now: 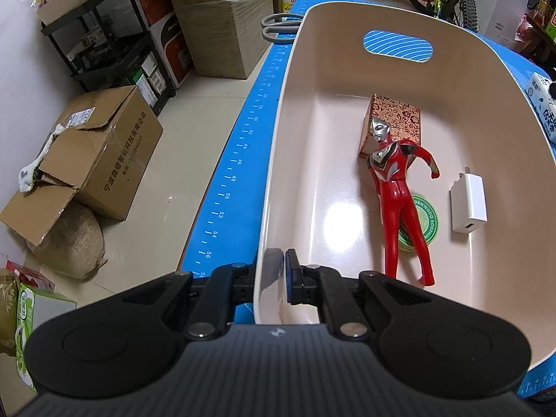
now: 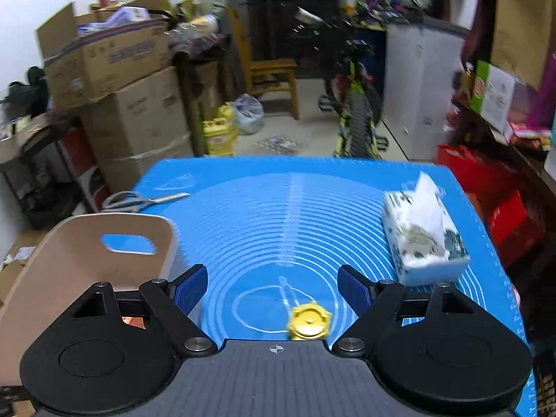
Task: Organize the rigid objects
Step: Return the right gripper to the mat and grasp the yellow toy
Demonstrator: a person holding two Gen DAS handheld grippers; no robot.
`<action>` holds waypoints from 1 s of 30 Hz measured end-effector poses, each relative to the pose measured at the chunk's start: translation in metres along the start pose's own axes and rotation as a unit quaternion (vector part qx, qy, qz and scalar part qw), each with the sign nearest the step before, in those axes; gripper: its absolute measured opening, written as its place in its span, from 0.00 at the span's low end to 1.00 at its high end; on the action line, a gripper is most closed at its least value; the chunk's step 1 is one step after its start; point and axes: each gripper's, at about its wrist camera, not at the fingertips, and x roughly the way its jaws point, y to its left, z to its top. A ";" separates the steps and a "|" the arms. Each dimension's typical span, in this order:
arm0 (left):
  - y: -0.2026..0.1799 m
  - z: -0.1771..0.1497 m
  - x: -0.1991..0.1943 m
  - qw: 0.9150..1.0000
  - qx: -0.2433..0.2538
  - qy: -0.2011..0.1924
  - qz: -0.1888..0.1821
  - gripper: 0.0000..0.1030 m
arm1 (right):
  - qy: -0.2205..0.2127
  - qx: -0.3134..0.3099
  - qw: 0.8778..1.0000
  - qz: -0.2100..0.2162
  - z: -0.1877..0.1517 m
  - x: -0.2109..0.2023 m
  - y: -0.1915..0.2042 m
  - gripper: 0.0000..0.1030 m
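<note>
A beige plastic bin stands on the blue mat. In it lie a red hero figure, a patterned brown box, a green round tin and a white charger. My left gripper is shut on the bin's near rim. My right gripper is open above the mat, with a yellow round cap just below and between its fingers. The bin shows at its left.
Scissors lie at the mat's far left, also in the left wrist view. A tissue pack lies at the right of the blue mat. Cardboard boxes, a shelf and a bicycle stand around the table.
</note>
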 end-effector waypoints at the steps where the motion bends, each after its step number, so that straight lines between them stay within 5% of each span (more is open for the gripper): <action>1: 0.000 0.000 0.000 1.000 0.001 0.000 0.001 0.11 | 0.007 0.002 1.000 -0.004 -0.003 0.007 -0.003 0.82; 14: -0.001 0.001 0.000 1.000 0.000 0.002 0.004 0.11 | 0.077 -0.018 0.996 -0.046 -0.046 0.078 -0.004 0.81; 26: 0.000 0.001 0.000 1.000 0.002 0.002 0.003 0.12 | 0.066 -0.003 0.996 -0.064 -0.062 0.101 -0.003 0.81; 30: 0.000 0.001 0.000 1.000 0.002 0.002 0.003 0.12 | 0.053 -0.005 0.997 -0.058 -0.063 0.100 -0.001 0.70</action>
